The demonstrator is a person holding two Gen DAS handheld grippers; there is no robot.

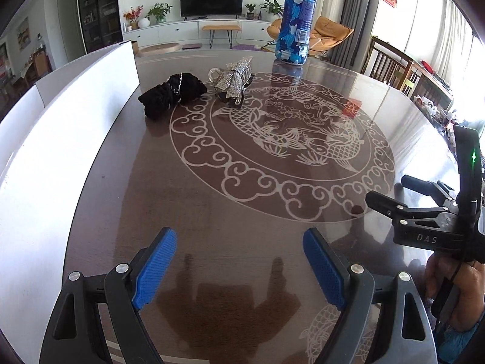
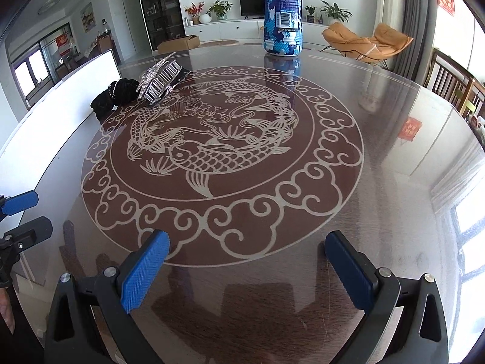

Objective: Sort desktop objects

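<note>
On the far left part of the round glossy table (image 1: 194, 212) a black scrunchie (image 1: 172, 92) (image 2: 116, 94) lies next to a rhinestone hair claw clip (image 1: 233, 80) (image 2: 160, 83). At the far edge stands a tall blue camouflage bottle (image 1: 295, 21) (image 2: 282, 15). My left gripper (image 1: 239, 236) (image 2: 33, 215) hovers over the near table edge, open, with only bare tabletop between its blue pads. To its right, my right gripper (image 2: 247, 238) (image 1: 391, 189) is also open and holds nothing. Both are well short of the objects.
A white board (image 1: 60, 121) (image 2: 60, 106) runs along the table's left side, close to the scrunchie. A person's hand (image 1: 454, 288) grips the right tool's handle. Wooden chairs (image 1: 391, 63) stand past the table's right edge.
</note>
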